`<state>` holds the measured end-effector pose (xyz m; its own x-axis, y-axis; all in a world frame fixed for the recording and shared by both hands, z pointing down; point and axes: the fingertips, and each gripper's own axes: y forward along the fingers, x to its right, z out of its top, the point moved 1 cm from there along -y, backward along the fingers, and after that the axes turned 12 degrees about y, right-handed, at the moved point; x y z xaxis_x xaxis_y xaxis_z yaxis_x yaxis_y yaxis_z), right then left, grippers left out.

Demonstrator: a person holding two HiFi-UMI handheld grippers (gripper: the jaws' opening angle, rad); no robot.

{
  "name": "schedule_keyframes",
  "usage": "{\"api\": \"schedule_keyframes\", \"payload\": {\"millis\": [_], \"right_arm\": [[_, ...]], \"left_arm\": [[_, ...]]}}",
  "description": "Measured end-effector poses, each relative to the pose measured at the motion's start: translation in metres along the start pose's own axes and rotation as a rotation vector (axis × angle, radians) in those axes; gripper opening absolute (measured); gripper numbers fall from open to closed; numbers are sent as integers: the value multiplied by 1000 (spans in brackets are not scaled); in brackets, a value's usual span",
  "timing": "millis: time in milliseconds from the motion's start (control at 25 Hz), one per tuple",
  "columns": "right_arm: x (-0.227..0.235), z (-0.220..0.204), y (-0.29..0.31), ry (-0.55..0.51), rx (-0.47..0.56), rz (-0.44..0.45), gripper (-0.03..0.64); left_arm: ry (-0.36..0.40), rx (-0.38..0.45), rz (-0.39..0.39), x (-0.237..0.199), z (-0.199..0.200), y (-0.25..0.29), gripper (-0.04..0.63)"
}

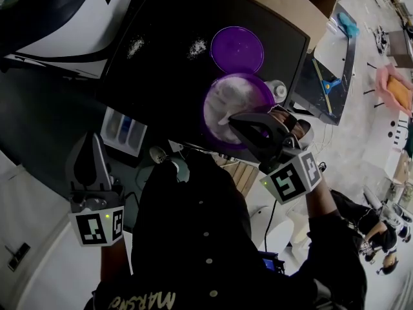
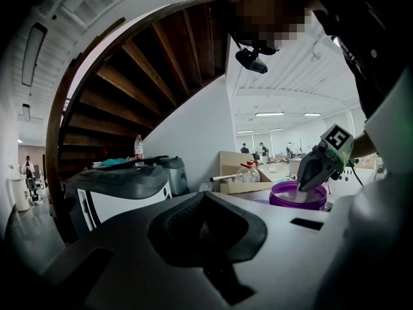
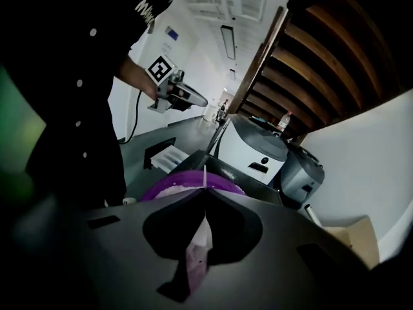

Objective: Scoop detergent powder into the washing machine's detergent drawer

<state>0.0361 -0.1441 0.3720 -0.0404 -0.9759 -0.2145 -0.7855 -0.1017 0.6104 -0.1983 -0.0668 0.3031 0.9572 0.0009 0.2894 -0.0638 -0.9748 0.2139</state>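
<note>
On the washing machine's black top [image 1: 161, 63] stands a purple tub [image 1: 215, 129] of white detergent powder, its purple lid [image 1: 237, 49] lying behind it. My right gripper [image 1: 240, 121] dips into the tub over the powder. It is shut on a thin white scoop handle [image 3: 204, 176] that pokes out past the tips. The detergent drawer [image 1: 124, 131] is pulled open at the machine's front left. My left gripper [image 1: 90, 157] hangs just in front of the drawer, jaws together with nothing held. In the left gripper view the tub [image 2: 290, 202] and right gripper [image 2: 308, 185] are far right.
Two patches of spilled powder [image 1: 135, 46] lie on the machine's top. A grey-and-white appliance [image 2: 122, 192] stands beside the machine under a wooden staircase [image 2: 161, 57]. A cardboard box [image 1: 284, 5] sits behind. The person's dark sleeve [image 1: 193, 225] fills the foreground.
</note>
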Motion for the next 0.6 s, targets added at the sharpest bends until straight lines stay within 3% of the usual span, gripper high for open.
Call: {"api": "schedule_keyframes", "payload": {"millis": [360, 600], "right_arm": [[17, -8, 14, 64, -13, 29, 32], [25, -11, 17, 9, -45, 20, 32]], "left_arm": [[-4, -17, 27, -1, -6, -4, 5], [-8, -20, 41, -1, -6, -7, 5]]}}
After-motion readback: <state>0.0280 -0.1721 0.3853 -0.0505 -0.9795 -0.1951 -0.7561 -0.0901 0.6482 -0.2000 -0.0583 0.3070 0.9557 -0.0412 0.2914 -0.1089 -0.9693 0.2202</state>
